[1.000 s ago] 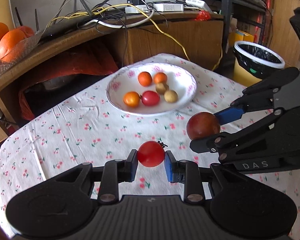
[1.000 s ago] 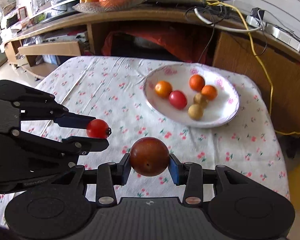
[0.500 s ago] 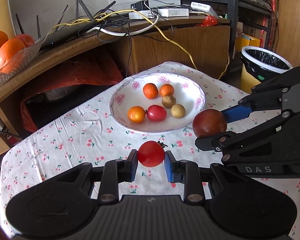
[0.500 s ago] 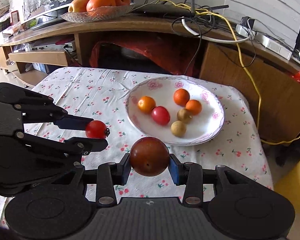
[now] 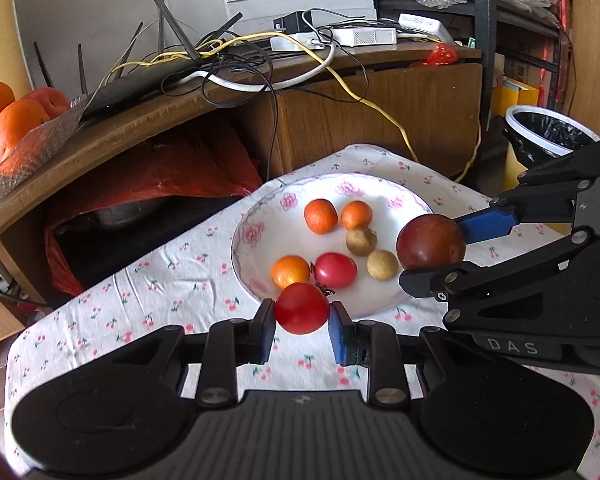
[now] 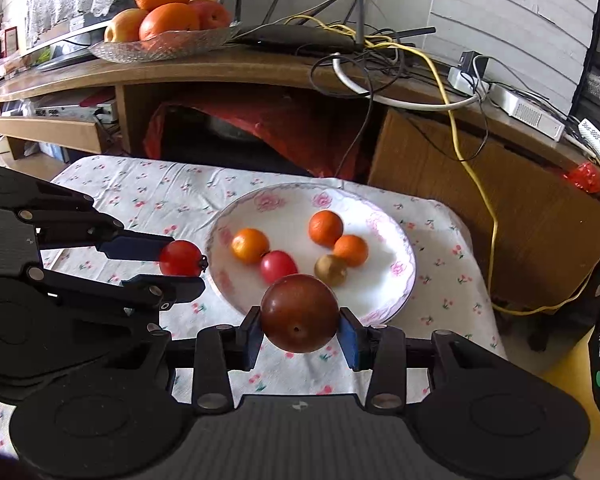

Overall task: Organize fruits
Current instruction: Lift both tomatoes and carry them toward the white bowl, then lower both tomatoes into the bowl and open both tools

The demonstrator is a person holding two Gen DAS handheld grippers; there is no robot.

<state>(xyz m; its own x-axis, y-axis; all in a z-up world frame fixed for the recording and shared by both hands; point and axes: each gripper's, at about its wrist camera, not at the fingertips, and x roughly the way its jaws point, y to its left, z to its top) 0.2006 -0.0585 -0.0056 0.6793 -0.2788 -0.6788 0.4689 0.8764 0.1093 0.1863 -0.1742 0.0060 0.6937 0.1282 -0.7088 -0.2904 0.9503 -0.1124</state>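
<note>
Two fruits have closed in on the plate (image 5: 256, 236): the left gripper (image 5: 302, 322), clamped on a red tomato (image 5: 302, 307), hovers at its near rim, the right gripper (image 6: 299, 336), gripping a dark plum (image 6: 299, 318), beside it; release looks imminent.

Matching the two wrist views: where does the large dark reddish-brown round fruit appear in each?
Left wrist: dark reddish-brown round fruit at right, clamped in the right gripper.
Right wrist: same fruit at bottom centre, between the blue pads.
Shared landmark: white floral-rimmed plate holding small fruits.
</note>
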